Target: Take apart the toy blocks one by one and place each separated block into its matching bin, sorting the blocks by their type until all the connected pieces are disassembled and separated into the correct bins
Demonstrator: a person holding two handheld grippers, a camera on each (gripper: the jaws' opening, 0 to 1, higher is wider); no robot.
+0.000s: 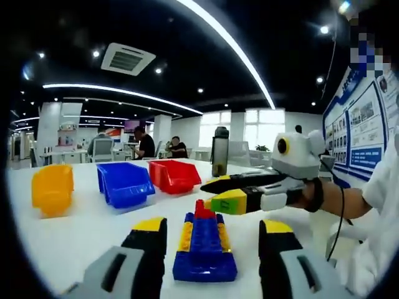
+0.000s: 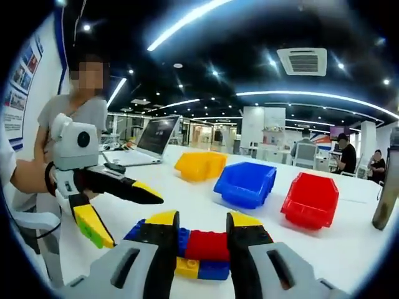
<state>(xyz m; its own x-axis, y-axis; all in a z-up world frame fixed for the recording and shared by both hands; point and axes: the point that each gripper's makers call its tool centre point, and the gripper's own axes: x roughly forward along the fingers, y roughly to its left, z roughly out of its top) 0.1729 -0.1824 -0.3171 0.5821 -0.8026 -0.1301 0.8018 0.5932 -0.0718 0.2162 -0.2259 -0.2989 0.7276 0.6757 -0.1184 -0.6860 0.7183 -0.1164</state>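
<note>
1. White table (image 1: pixel 87 230) runs wide, with an open office behind it: ceiling light strips, seated people far back.
2. Left gripper view, left to right: yellow bin (image 1: pixel 53 189), blue bin (image 1: pixel 125 182), red bin (image 1: pixel 173 175), then a dark bottle (image 1: pixel 219 152) farther back. Bare tabletop lies between the bins and the blocks.
3. Block stack (image 1: pixel 204 245) sits near, between the spread jaws of the left gripper (image 1: pixel 213 232); contact can't be told.
4. Right gripper (image 1: pixel 218 192) comes in from the right, jaws parted, tips just over the stack's red top.
5. Right gripper view: own gripper (image 2: pixel 202 227) straddles the red block, jaws spread; a laptop (image 2: pixel 153 140) sits far left, and the table edge falls away at the right.
</note>
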